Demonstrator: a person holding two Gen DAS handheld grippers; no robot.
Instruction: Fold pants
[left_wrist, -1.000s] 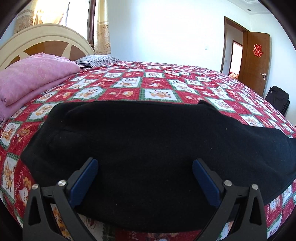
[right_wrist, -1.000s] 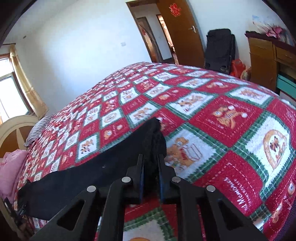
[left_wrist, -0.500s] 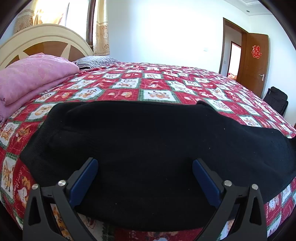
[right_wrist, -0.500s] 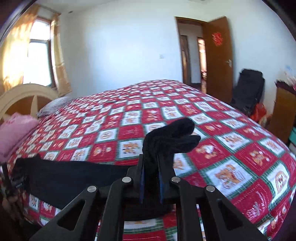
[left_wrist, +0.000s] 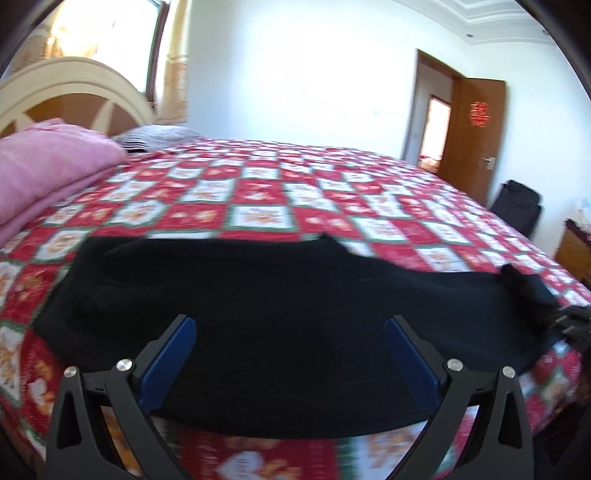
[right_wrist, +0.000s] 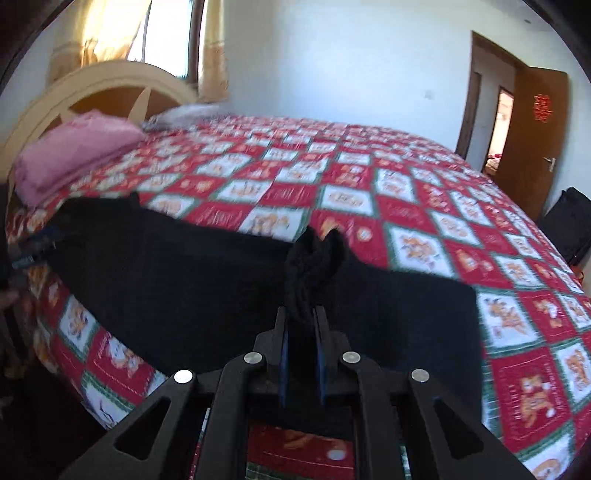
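The black pants (left_wrist: 258, 288) lie flat along the near edge of the bed with the red patterned quilt (left_wrist: 266, 192). My left gripper (left_wrist: 290, 325) is open, its blue-padded fingers (left_wrist: 173, 354) spread wide over the waist end of the pants. My right gripper (right_wrist: 300, 317) is shut on the bunched cuff end of the pants (right_wrist: 314, 266) and holds it raised above the leg (right_wrist: 184, 280). The raised cuff and the right gripper (left_wrist: 569, 325) show at the right edge of the left wrist view.
A folded pink blanket (left_wrist: 48, 166) and a striped pillow (left_wrist: 155, 134) lie by the cream headboard (left_wrist: 74, 96). An open brown door (left_wrist: 476, 129), a black bag (left_wrist: 517, 206) and a wooden cabinet (left_wrist: 572, 254) stand to the right of the bed.
My right gripper has carried the cuff end up and leftward over the pants leg, toward the waist. My left gripper has stayed open over the waist, with the view shifting slightly.
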